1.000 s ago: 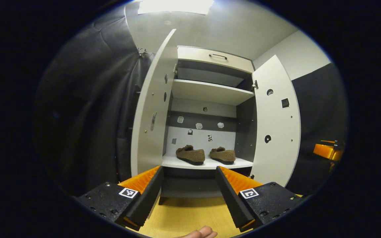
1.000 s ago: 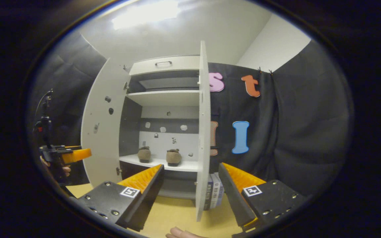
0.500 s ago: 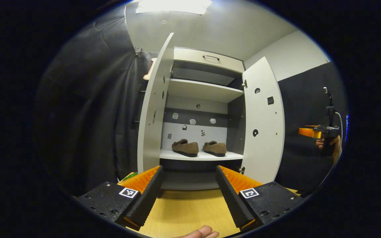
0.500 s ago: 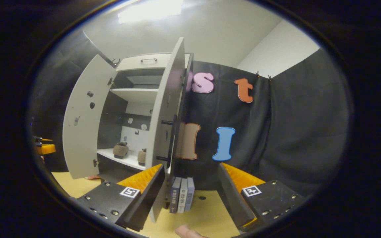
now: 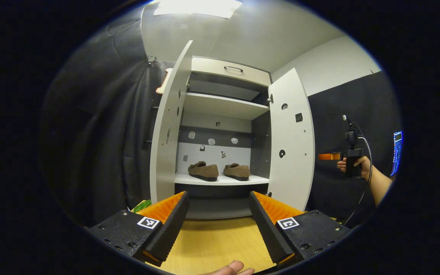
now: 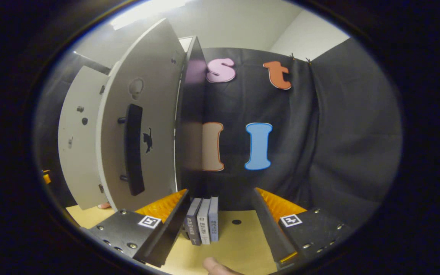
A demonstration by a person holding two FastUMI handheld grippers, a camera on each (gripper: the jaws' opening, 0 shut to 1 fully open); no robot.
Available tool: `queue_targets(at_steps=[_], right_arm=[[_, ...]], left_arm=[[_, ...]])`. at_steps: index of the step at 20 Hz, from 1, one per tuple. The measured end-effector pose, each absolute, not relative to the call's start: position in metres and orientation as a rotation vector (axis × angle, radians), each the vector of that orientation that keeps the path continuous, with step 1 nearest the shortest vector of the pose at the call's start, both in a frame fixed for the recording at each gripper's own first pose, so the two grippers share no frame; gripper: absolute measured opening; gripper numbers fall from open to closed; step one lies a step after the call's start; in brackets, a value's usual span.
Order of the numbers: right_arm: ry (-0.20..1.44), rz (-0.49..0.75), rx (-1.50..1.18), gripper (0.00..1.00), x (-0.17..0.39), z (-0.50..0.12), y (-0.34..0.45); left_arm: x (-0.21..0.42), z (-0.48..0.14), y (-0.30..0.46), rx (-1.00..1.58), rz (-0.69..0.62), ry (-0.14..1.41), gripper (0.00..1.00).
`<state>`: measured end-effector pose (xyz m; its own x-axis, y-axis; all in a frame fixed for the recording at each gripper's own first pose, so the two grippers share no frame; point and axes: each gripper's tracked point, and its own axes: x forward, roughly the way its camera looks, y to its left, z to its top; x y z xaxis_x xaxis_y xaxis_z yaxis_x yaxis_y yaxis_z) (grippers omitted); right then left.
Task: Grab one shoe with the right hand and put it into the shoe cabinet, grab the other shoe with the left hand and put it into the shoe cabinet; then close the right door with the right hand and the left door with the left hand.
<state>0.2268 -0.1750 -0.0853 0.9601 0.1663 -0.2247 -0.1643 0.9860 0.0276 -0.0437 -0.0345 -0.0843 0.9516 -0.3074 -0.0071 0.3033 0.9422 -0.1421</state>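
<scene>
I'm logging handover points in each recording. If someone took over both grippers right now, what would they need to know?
Left gripper: open, empty, held back from the shoe cabinet and facing it.
Right gripper: open, empty, out beyond the right door, looking at its outer face and handle; not touching it.
Shoes: both shoes sit side by side on the lower shelf.
Done: both shoes are in the cabinet.
Left: both doors stand open. Close the right door with the right gripper, then the left door with the left gripper.
</scene>
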Motion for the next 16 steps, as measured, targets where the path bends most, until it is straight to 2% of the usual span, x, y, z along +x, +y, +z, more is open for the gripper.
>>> queue_targets(at_steps=[6, 8, 11, 12, 13, 16], right_arm=[[0.266, 0.288, 0.100, 0.98, 0.223, -0.084, -0.112], [0.245, 0.286, 0.066, 0.98, 0.221, -0.081, -0.105], [0.232, 0.244, 0.046, 0.91, 0.217, -0.078, -0.105], [0.225, 0.236, 0.039, 0.94, 0.216, -0.076, -0.103], [0.226, 0.231, 0.028, 0.91, 0.215, -0.076, -0.099], [0.222, 0.253, 0.006, 0.95, 0.209, -0.074, -0.075]], left_arm=[[-0.041, -0.091, -0.028, -0.132, -0.307, 0.044, 0.96], [-0.041, -0.096, -0.028, -0.131, -0.316, 0.057, 0.96], [-0.043, -0.102, -0.031, -0.130, -0.330, 0.071, 0.96], [-0.044, -0.104, -0.033, -0.130, -0.337, 0.075, 0.96], [-0.045, -0.105, -0.035, -0.128, -0.340, 0.077, 0.96], [-0.048, -0.105, -0.036, -0.119, -0.338, 0.071, 0.96]])
